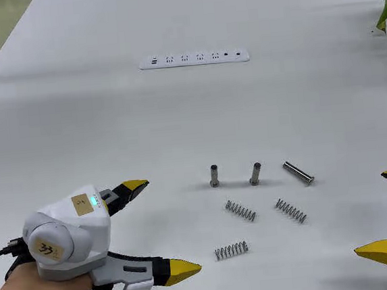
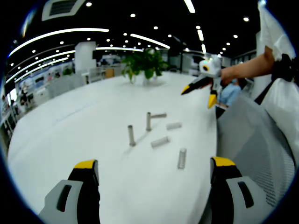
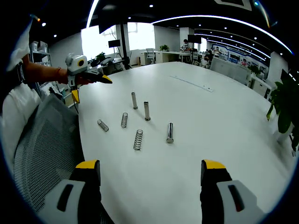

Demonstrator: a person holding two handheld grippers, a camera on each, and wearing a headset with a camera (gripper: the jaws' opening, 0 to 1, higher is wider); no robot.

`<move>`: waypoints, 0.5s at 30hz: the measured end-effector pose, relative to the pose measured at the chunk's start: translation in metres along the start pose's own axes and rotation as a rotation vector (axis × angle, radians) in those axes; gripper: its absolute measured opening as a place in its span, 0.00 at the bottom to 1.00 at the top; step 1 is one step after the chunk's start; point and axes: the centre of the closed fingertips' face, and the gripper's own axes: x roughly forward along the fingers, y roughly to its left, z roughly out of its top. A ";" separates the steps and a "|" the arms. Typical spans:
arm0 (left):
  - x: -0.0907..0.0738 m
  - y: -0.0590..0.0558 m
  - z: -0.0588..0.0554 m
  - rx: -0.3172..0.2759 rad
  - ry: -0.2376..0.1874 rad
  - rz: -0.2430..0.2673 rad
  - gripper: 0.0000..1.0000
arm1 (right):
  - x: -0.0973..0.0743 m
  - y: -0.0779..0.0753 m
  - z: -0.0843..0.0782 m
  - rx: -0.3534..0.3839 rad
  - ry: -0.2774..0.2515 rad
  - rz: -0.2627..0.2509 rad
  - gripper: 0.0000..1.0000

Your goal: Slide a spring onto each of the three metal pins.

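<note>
White table (image 1: 77, 128) before you, broad, plain top. White power strip (image 1: 193, 59) lies flat at far side. Nearer you, row of three metal pins: left pin (image 1: 214, 176) and middle pin (image 1: 256, 173) stand upright, near each other; right pin (image 1: 298, 173) lies on its side. Just in front, three springs lie flat, apart from one another: left spring (image 1: 231, 250) nearest you, middle spring (image 1: 240, 211), right spring (image 1: 291, 210)

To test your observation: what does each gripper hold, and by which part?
Nothing. Left gripper and right gripper are open, jaws empty; springs lie on the table.
</note>
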 end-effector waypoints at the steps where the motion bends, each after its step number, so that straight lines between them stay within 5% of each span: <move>1: 0.000 0.000 0.000 0.000 0.000 0.000 1.00 | 0.000 -0.001 0.001 -0.001 0.001 0.001 0.89; 15: 0.002 0.002 0.000 -0.011 -0.006 -0.004 1.00 | 0.013 -0.006 0.021 -0.021 -0.004 0.019 0.86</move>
